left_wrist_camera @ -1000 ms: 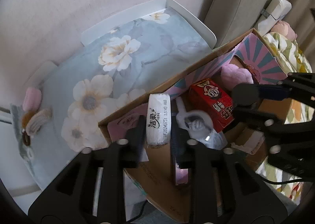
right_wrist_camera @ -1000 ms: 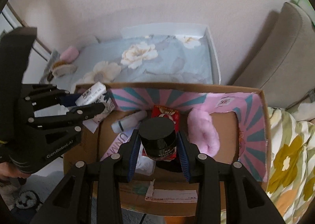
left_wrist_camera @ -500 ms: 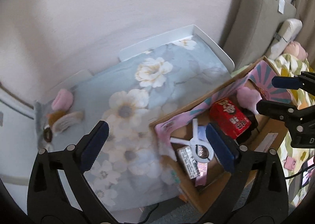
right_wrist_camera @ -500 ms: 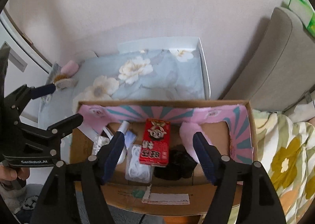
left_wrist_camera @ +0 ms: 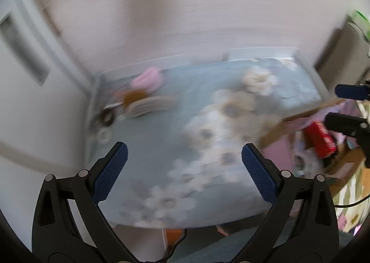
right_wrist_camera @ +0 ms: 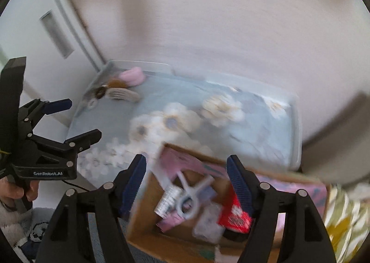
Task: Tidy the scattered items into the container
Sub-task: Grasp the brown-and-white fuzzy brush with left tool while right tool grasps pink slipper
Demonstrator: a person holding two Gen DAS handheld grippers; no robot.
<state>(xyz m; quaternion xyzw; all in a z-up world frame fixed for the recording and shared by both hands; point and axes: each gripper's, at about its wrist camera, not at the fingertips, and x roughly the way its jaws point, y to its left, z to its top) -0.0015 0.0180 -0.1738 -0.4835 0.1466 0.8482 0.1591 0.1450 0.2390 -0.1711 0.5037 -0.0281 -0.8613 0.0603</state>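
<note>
My left gripper (left_wrist_camera: 183, 147) stands open and empty over the flower-print table cloth (left_wrist_camera: 173, 124); the right wrist view shows the left gripper (right_wrist_camera: 84, 117) at the left. My right gripper (right_wrist_camera: 186, 159) is open and empty above the cardboard box (right_wrist_camera: 185, 147), which holds a red packet (right_wrist_camera: 235, 216), a white clip (right_wrist_camera: 192, 191) and a silver pack (right_wrist_camera: 168, 198). At the cloth's far left corner lie a pink item (left_wrist_camera: 148, 80), a brown and beige hair clip (left_wrist_camera: 143, 101), a dark ring (left_wrist_camera: 107, 116) and a white ring (left_wrist_camera: 104, 135). Both views are blurred.
A grey sofa (right_wrist_camera: 335, 147) stands right of the table, with yellow-flowered bedding (right_wrist_camera: 342, 216) below it. A white door (right_wrist_camera: 57, 31) rises at the left. A person's hand (right_wrist_camera: 13, 191) holds the left gripper. The table's raised white rim (right_wrist_camera: 298, 124) borders the cloth.
Both grippers opened and let go: the white pack and the black jar went into the box. Both then rose, the left swinging left over the cloth towards the corner items.
</note>
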